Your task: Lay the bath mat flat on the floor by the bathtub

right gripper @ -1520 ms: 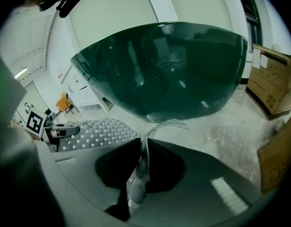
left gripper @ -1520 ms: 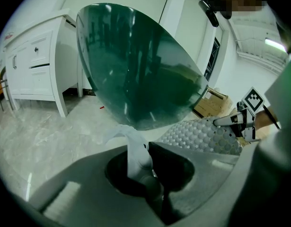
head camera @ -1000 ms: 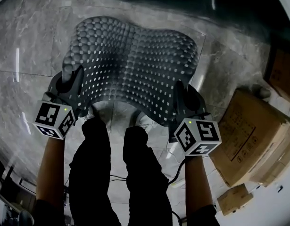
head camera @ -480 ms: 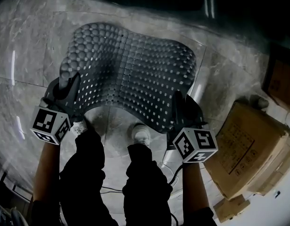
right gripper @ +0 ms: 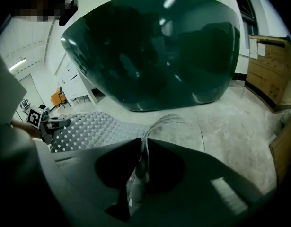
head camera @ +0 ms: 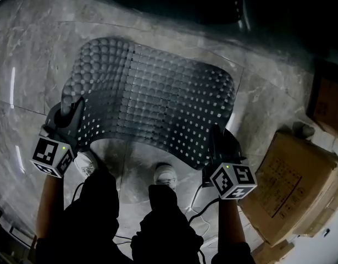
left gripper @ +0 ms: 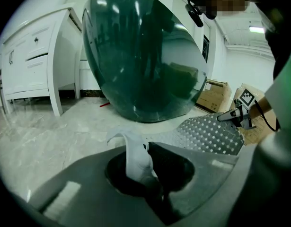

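The left tool [head camera: 68, 113] and the right tool [head camera: 217, 143] are each clamping shut on a near corner of the bath mat [head camera: 152, 95]. It is sagging low over the floor [head camera: 26, 76] beside the bathtub [left gripper: 140, 56] (far edge seemingly grounded). Letting go unevenly is risking a fold or a skewed mat.

Boxes: brown cardboard; a large box [head camera: 289, 186] at the head view's right, a darker box [head camera: 325, 100] beyond it by the frame edge.
Cabinet [left gripper: 31, 56]: white, with drawers and straight legs, at the left of the left gripper view.
Shoes: a white pair, left shoe [head camera: 85, 163] and right shoe [head camera: 166, 175], planted on the marbled floor [head camera: 31, 70].
Trousers [head camera: 100, 213]: dark, filling the head view's lower middle.
Cable [head camera: 197, 201]: thin, trailing just beside the right shoe.
Chair [right gripper: 57, 98]: orange, far back in the right gripper view.
Red scrap [left gripper: 103, 104]: small, on the floor near the cabinet.
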Tool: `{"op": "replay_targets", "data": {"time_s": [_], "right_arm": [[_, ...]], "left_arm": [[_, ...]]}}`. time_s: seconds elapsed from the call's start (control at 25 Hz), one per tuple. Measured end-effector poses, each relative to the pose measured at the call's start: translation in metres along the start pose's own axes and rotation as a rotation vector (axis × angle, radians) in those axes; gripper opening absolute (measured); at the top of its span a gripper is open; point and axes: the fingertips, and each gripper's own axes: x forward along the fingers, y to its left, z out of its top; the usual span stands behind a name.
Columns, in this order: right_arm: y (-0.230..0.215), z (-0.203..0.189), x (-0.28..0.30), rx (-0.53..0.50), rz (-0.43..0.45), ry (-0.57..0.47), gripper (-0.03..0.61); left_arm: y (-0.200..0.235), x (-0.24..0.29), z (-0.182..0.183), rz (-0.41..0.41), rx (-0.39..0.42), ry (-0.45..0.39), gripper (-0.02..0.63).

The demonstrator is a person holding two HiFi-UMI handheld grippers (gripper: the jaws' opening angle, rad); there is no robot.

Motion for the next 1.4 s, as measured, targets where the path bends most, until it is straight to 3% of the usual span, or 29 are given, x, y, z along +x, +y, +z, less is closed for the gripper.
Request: {"op": "replay_targets", "data": {"time_s": [0.52, 1.0, 1.4], "right_arm": [[-0.044, -0.034, 0.02, 0.016, -0.036, 0.012, 0.055], [-0.074, -0.058, 0.027, 0.063, -0.071, 0.038, 0.055], [-0.104, -0.082, 0.046, 0.083, -0.123, 0.059, 0.058]], "left_arm": [[0.027, 0.009, -0.034, 0.036, 0.071, 0.001, 0.02], [0.061, 0.008, -0.054, 0.091, 0.039, 0.055, 0.023], [0.087, 0.039, -0.094, 0.094, 0.005, 0.127, 0.026]]}}
